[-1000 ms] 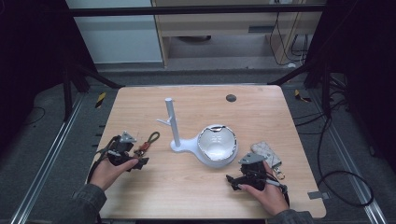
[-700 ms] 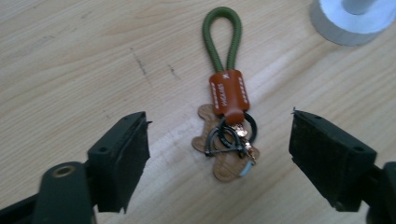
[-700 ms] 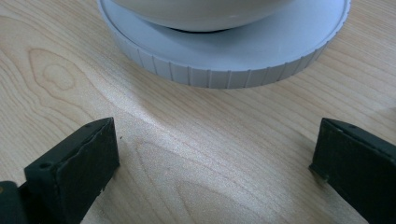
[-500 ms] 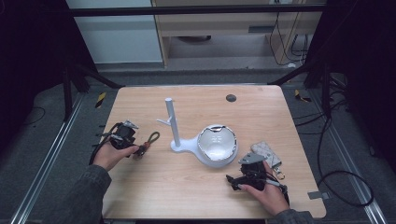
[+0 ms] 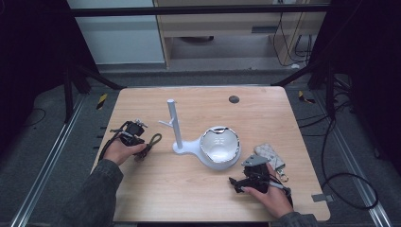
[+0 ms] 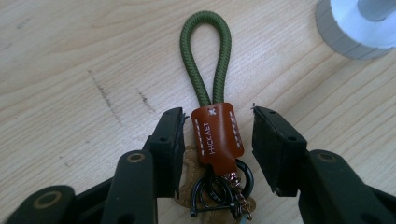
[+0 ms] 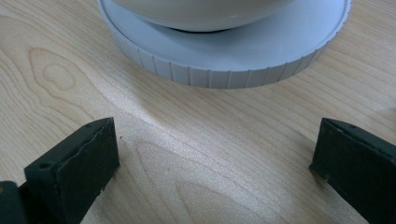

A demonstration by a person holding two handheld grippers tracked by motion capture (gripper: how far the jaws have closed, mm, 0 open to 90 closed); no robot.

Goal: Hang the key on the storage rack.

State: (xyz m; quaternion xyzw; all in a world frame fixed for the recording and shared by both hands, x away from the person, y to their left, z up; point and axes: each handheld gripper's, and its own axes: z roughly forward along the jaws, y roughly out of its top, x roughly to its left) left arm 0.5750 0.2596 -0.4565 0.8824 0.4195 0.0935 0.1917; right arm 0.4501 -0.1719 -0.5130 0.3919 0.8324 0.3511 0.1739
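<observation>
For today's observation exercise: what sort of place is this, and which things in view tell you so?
Probably a lab or workshop set up for recording handling tasks. A bare wooden table stands inside a dark metal frame, loose cables trail over a grey carpeted floor, and a person works hand-held grippers.

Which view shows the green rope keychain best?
Left gripper view: the keychain lies close up between the gripper's jaws, brown tab and rings clear. The high view shows it small beside the left gripper.

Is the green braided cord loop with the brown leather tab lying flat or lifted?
Lying flat: the green braided cord loop rests on the wooden table.
</observation>
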